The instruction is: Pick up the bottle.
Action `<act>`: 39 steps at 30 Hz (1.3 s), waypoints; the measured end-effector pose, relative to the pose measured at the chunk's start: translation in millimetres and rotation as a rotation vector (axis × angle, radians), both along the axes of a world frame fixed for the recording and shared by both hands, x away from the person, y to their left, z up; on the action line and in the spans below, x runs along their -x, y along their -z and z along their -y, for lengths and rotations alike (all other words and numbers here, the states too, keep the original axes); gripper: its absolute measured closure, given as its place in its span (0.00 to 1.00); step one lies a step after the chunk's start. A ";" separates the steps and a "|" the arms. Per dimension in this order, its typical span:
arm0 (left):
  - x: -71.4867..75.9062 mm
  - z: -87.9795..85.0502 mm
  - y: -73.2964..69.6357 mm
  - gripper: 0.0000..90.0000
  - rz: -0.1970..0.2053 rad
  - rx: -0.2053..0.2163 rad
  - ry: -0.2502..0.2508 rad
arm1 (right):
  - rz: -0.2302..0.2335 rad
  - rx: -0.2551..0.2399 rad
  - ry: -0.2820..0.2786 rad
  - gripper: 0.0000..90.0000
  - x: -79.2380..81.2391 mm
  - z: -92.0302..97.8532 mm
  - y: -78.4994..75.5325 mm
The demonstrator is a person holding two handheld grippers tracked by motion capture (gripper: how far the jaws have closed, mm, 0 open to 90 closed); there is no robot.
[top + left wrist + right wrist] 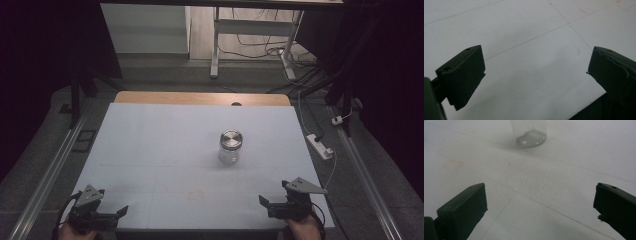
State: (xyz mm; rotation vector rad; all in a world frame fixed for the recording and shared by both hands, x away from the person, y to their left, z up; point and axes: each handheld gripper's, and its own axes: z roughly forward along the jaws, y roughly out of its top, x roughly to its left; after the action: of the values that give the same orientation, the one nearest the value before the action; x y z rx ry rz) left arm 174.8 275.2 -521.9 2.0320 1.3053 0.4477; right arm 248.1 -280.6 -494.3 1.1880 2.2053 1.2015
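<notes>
My left claw [107, 212] and right claw [272, 200] both spread wide, empty, low over near bench [150, 150] edge. Lidded glass jar [230, 146] upright mid-bench, well apart.

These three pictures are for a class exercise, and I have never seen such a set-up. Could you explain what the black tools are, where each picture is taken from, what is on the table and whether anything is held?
A person sits at a white table holding a hand tool in each hand: the left gripper and the right gripper. Each has two black fingers that open and close.

The high view looks down from above the person. The other two come from small cameras riding on the tools, looking out between the fingers of the left one and the fingers of the right one.

On the table stands one clear glass jar with a metal lid, upright, near the middle. The right gripper view shows its base.

Both tools are open and hold nothing, near the table's front edge, apart from the jar.
</notes>
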 end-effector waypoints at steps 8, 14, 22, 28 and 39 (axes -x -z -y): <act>-2.1 -2.1 1.6 0.02 -0.023 0.016 0.027 | -0.009 0.003 -0.017 0.00 -0.8 -0.9 0.4; -3.3 -4.8 2.5 0.02 -0.039 0.052 0.042 | -0.019 0.007 -0.023 0.00 -2.1 -1.8 0.8; -3.5 -5.4 2.6 0.02 -0.046 0.062 0.045 | -0.031 0.010 -0.026 0.00 -3.5 -2.2 1.1; -3.8 -6.5 2.7 0.02 -0.047 0.070 0.045 | -0.047 0.005 -0.044 0.00 -4.6 -3.0 0.7; -4.8 -9.2 3.2 0.02 -0.060 0.098 0.056 | -0.022 -0.014 -0.092 0.00 -8.4 -10.8 -4.4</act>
State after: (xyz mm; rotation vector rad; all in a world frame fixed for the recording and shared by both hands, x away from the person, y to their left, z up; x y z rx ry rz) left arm 179.6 284.4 -525.1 2.0083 1.2767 0.2937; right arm 256.5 -269.8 -489.9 1.1205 2.2938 1.2478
